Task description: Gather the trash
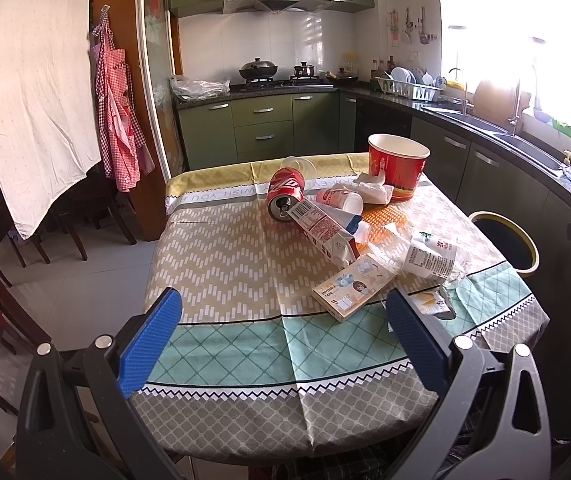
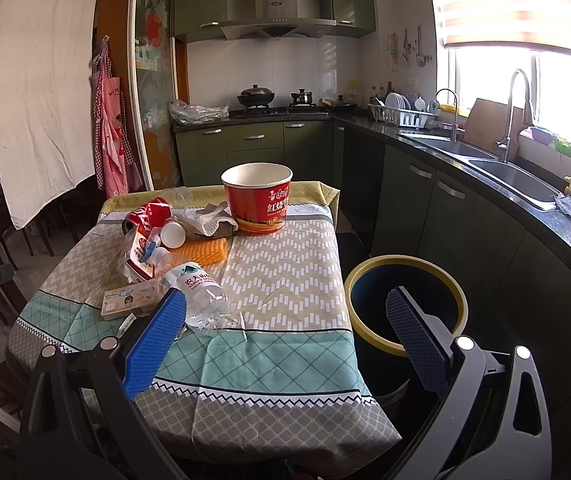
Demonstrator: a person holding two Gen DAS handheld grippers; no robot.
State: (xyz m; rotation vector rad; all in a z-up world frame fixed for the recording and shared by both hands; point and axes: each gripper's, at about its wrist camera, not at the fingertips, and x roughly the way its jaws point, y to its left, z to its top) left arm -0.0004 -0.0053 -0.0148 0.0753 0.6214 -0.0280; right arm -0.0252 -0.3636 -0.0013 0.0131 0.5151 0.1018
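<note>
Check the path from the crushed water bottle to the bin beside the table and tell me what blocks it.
Nothing visible does. The crushed water bottle lies nearest the bin, with only bare tablecloth between them. The right tongs are open and empty.

1. The left gripper (image 1: 283,334) has two flat fingers faced with bright blue, finely ribbed pads (image 1: 151,344).
2. Behind the pads, its black plastic frame carries round silver screw heads and triangular cut-outs.
3. The right gripper (image 2: 285,336) is built the same; the pad nearer the yellow-rimmed bin (image 2: 455,296) looks darker navy (image 2: 413,340).
4. Its frame is also black, with silver screw heads.
</note>
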